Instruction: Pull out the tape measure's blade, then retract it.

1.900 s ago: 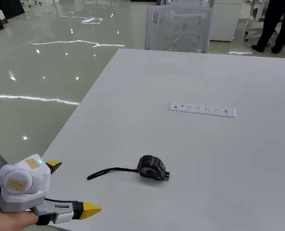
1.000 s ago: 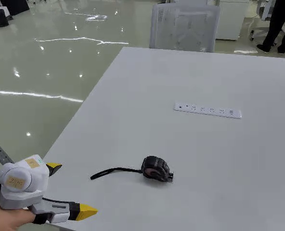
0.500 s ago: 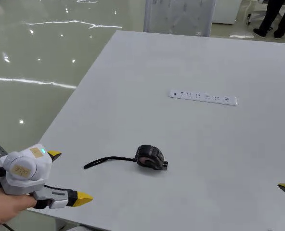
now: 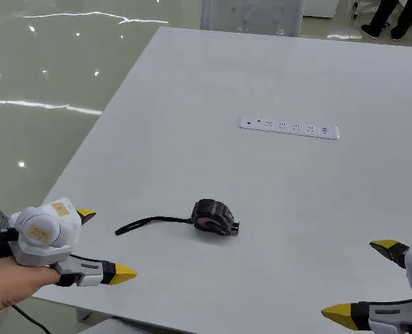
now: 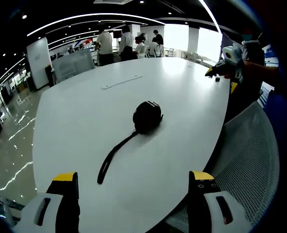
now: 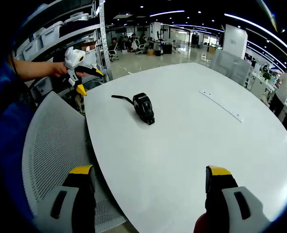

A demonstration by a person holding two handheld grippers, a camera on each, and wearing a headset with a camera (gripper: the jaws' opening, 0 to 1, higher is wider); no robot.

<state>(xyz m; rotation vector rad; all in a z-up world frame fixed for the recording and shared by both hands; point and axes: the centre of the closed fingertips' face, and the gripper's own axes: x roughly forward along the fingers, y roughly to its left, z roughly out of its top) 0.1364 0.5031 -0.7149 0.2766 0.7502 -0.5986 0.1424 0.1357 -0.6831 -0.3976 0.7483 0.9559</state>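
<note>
A black tape measure [image 4: 215, 217] lies on the white table [image 4: 213, 83] near its front edge, its black wrist strap [image 4: 147, 224] trailing left and its blade fully in. My left gripper [image 4: 106, 243] stands open at the table's front left corner, a short way left of the strap. My right gripper [image 4: 359, 278] is open at the lower right, well apart from the tape. The left gripper view looks along open jaws [image 5: 133, 177] at the tape measure [image 5: 147, 115]. From the right gripper [image 6: 149, 171], the tape measure [image 6: 144, 107] lies farther off.
A white power strip [image 4: 289, 128] lies flat on the table beyond the tape. A grey mesh chair [image 4: 251, 15] stands at the far edge, another mesh chair [image 6: 51, 160] at the near edge. People [image 5: 126, 41] stand past the table.
The head camera has tipped down and the picture has shifted. My right gripper has come up into the head view at the lower right. The tape measure lies where it was.
</note>
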